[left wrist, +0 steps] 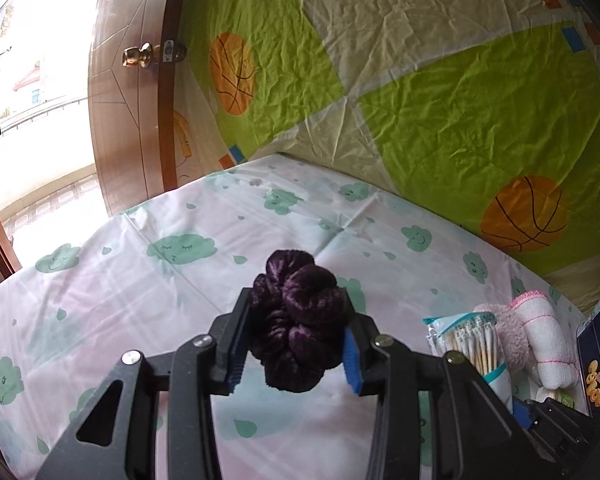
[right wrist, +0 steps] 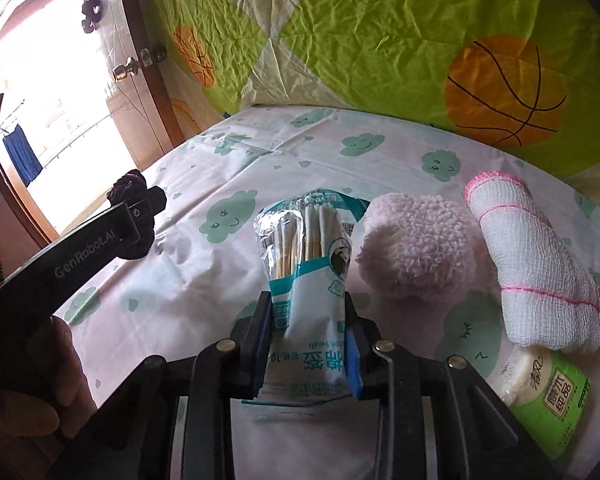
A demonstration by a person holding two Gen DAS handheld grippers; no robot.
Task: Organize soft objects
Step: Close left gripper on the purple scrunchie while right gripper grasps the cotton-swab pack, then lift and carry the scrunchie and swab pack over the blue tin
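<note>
The left gripper (left wrist: pixel 294 344) pinches a dark purple scrunchie (left wrist: pixel 298 320), its blue pads pressed into the velvet on both sides. In the right wrist view the scrunchie (right wrist: pixel 130 190) hangs clear above the sheet (right wrist: pixel 204 280), which is white with green clouds, near the bed's left edge.

The right gripper (right wrist: pixel 310 344) is clamped on a bag of swabs (right wrist: pixel 306 272), gripping its lower printed half, while the top of the bag (clear film showing the cotton tips) points away from the camera. Whether the bag's underside touches the sheet cannot be told.

Just right of the bag lies a fluffy pink pompom (right wrist: pixel 418 244), close to it but with a thin gap showing. Beside that, further right, a rolled white cloth (right wrist: pixel 536 264) with pink stitching lies slanted on the sheet. Its near end rests against a tissue pack (right wrist: pixel 548 396) in green wrapping at the lower right.

A person's hand (right wrist: pixel 66 368) shows at the lower left of the right wrist view, holding the left gripper's handle. Behind the bed hangs a green and cream cover (left wrist: pixel 440 92) printed with basketballs, and at the far left a wooden door (left wrist: pixel 128 92) with a brass knob stands open.
</note>
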